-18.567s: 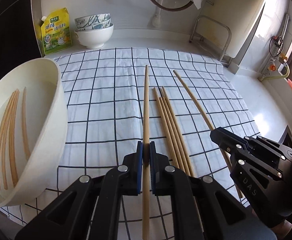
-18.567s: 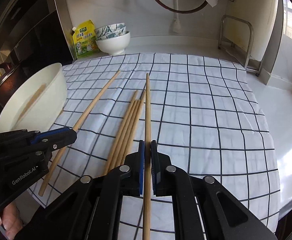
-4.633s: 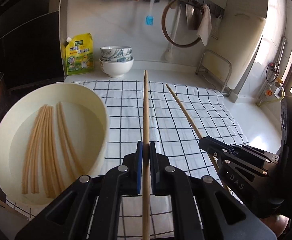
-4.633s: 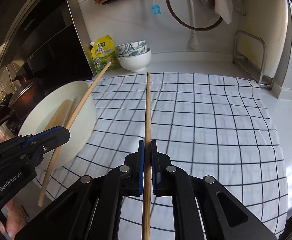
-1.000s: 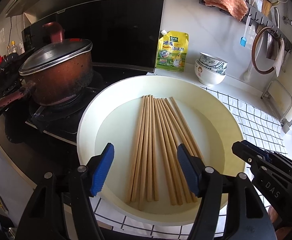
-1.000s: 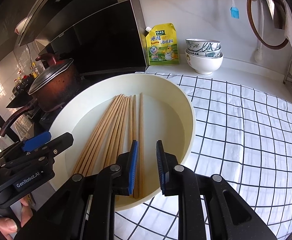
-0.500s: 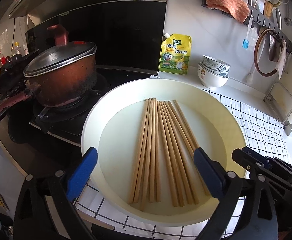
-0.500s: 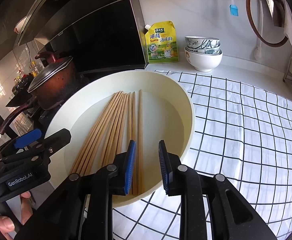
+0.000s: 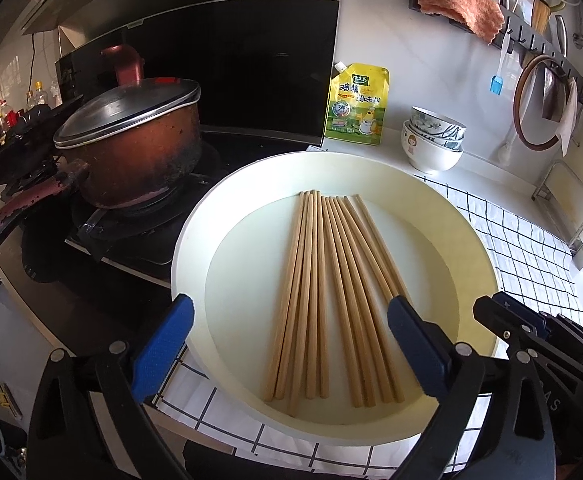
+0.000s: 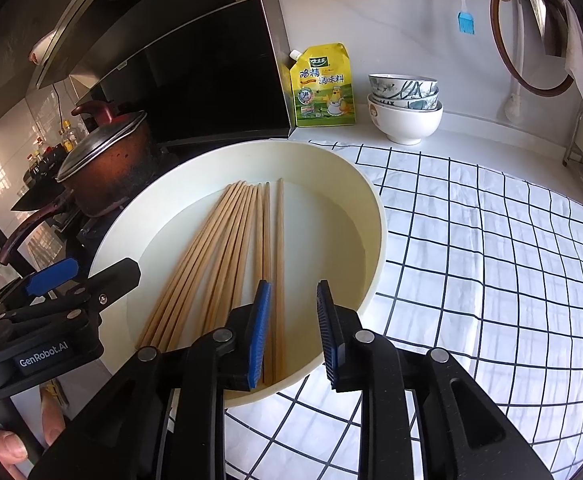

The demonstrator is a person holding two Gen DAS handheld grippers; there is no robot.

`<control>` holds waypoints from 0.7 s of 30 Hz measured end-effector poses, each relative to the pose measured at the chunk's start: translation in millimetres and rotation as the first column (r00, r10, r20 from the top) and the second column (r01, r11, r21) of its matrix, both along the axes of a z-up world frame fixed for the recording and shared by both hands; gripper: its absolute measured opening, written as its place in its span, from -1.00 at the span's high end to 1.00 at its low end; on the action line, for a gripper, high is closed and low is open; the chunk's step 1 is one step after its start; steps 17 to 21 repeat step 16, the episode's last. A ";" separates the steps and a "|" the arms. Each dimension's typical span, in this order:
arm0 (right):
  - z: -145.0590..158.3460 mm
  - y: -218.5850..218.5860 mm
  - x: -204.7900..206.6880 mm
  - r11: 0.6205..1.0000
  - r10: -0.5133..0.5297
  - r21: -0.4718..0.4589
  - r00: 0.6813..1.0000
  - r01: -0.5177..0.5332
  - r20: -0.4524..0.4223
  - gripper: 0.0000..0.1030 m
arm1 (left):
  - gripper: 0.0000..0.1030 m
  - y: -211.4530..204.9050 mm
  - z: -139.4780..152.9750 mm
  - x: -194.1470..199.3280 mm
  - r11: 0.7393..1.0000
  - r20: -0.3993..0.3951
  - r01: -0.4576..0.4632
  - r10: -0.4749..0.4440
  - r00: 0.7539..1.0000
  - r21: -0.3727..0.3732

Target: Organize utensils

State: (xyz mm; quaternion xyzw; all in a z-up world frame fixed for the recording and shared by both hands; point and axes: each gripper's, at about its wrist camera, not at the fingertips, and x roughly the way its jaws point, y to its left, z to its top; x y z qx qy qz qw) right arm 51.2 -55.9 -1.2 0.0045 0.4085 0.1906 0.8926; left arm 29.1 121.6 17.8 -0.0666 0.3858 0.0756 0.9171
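Item 1, chopsticks (image 9: 331, 288): a set of wooden sticks lying flat on the floor of the cream bowl (image 9: 195, 240), tips pointing toward the back wall, thick ends toward the cameras. They fan slightly rather than lie parallel, which suggests each was dropped in singly and not yet squared up.

Item 2, cream bowl: sits on the left edge of the checked cloth (image 10: 491, 260), just beside the stove, serving as the collecting vessel.

Item 3, left claw (image 9: 287, 344): spread wide over the near rim of the bowl, holding nothing.

Item 4, right claw (image 10: 293, 332): parted moderately, holding nothing; 1 chopstick lies in line with the gap below it, free of the pads.

Item 5, checked cloth: no chopsticks visible on the part shown, so the gathering step looks complete.

Item 6, background: brown pot (image 9: 131, 144), yellow pouch (image 10: 323, 86), stacked bowls (image 10: 405, 108) on the bench, uninvolved.
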 end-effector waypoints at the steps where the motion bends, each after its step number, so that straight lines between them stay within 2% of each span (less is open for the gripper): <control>1: 0.5 0.1 -0.5 1.000 0.001 0.001 1.000 -0.001 0.001 0.55 | -0.86 0.5 0.1 -0.5 1.000 0.001 0.001 -0.001 1.000 -0.002; 21: 4.1 -3.0 -6.5 1.000 -0.004 0.005 1.000 0.004 0.010 0.52 | -0.88 -1.2 1.8 -5.3 1.000 -0.002 0.005 -0.005 1.000 -0.007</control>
